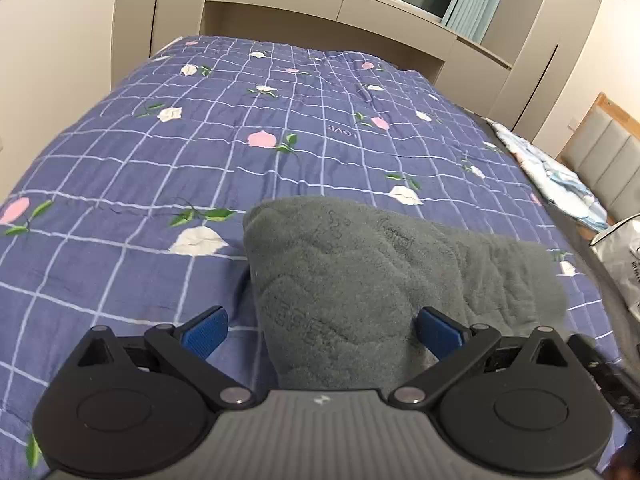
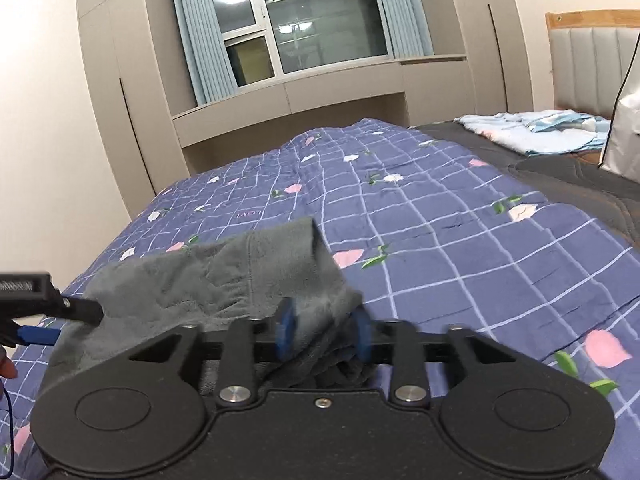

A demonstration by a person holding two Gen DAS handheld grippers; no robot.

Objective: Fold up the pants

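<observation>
Grey fleece pants (image 1: 360, 276) lie bunched on the blue checked floral quilt (image 1: 200, 152). My left gripper (image 1: 322, 332) is open, its blue pads (image 1: 206, 330) wide apart on either side of the fabric, which lies between them and over the body. In the right wrist view the pants (image 2: 208, 284) rise in a lifted fold. My right gripper (image 2: 323, 334) is shut on a bunched edge of them between its blue pads (image 2: 286, 330). The left gripper's fingers (image 2: 52, 308) show at the left edge against the pants.
The quilt (image 2: 460, 232) covers most of the bed. A light blue folded blanket (image 2: 532, 132) lies on the dark mattress near the padded headboard (image 2: 588, 68). A white bag (image 1: 620, 256) stands at the right. Wardrobes and a curtained window (image 2: 304, 24) lie beyond the bed.
</observation>
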